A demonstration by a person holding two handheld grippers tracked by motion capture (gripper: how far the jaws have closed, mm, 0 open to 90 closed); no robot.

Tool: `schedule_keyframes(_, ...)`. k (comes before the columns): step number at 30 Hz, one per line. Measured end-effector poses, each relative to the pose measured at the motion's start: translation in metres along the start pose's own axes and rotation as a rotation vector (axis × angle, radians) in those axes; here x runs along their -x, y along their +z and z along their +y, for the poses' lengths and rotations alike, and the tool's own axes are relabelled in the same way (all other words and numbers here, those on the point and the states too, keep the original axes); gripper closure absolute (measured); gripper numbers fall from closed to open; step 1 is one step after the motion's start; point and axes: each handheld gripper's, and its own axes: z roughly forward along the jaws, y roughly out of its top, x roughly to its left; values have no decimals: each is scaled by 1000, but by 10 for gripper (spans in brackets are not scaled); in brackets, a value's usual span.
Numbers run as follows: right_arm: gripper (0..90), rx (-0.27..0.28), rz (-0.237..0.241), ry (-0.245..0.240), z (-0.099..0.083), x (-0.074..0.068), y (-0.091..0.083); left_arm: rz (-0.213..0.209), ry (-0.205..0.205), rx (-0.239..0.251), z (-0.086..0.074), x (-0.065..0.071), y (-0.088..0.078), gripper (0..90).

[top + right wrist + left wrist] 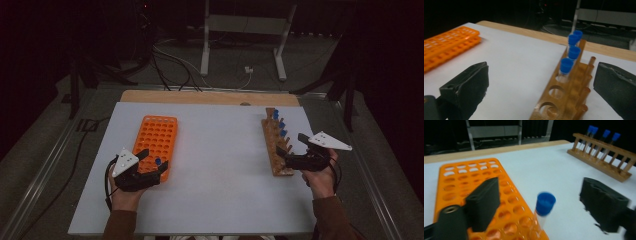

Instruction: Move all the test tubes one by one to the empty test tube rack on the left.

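A: What is the biggest thing here?

B: The white table (220, 170). Two racks sit on it, well apart.

A: Which racks?

B: The orange rack (156, 140) is on the left side. It has lots of round holes. The wooden rack (278, 147) is on the right side. Four tubes with blue caps (572, 50) stand in a row at its far end, and the near holes are bare.

A: And the grippers?

B: The left gripper (541, 205) is at the near end of the orange rack. Its jaws are wide apart. One tube with a blue cap (544, 203) stands in a hole at the near edge of that rack, between the jaws, and neither jaw touches it.

A: The other one?

B: The right gripper (541, 85) is at the near end of the wooden rack. Its jaws are wide apart too, one on each side of the rack, holding nothing.
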Motion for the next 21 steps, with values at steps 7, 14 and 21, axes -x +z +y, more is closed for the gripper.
schedule_keyframes(7,12,-39,-48,10,1,12,13,53,-27,32,15,-10,1,18)
schedule_keyframes(14,101,-111,-66,15,0,23,34,112,-52,43,17,-23,7,13)
schedule_keyframes(21,568,-164,-98,-10,-5,25,52,129,-53,40,15,-26,4,13)
